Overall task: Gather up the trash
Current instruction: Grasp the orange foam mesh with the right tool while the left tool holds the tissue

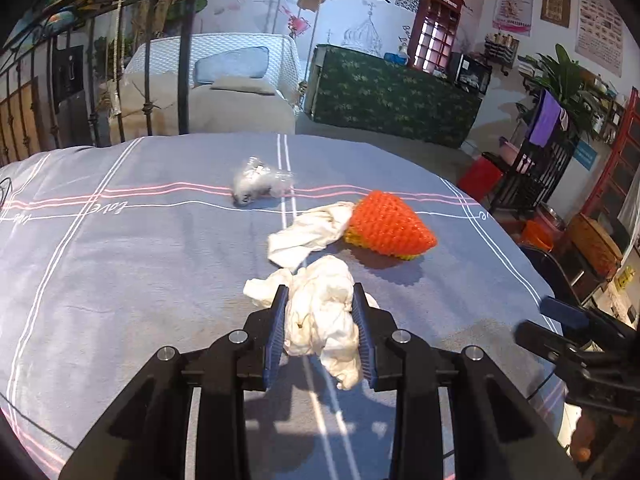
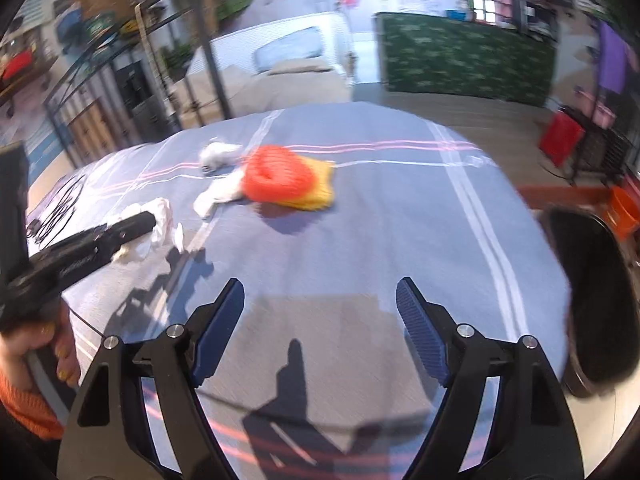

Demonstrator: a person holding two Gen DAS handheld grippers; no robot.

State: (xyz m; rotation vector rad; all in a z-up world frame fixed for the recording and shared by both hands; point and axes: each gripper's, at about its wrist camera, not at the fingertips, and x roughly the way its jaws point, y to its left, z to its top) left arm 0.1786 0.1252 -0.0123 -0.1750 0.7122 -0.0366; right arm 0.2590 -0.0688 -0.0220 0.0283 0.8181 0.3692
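Observation:
My left gripper (image 1: 320, 296) is shut on a crumpled white tissue (image 1: 320, 316), lifted a little above the blue-grey cloth (image 1: 140, 272). Beyond it lie a second white tissue (image 1: 308, 234), an orange and yellow foam net sleeve (image 1: 390, 226) and a crumpled clear plastic wrapper (image 1: 260, 182). In the right wrist view my right gripper (image 2: 320, 292) stands open over bare cloth (image 2: 380, 220), nothing between its fingers. The left gripper (image 2: 148, 220) shows there at the left with the tissue (image 2: 160, 224) in it; the foam sleeve (image 2: 284, 178) and the loose tissue (image 2: 220, 194) lie farther back.
A dark round bin (image 2: 588, 300) stands past the cloth's right edge. A metal bed frame (image 1: 168, 48) rises behind the cloth. A red container (image 1: 478, 178) and black rack (image 1: 532, 168) stand on the floor at right. A hand in an orange sleeve (image 2: 24, 392) holds the left gripper.

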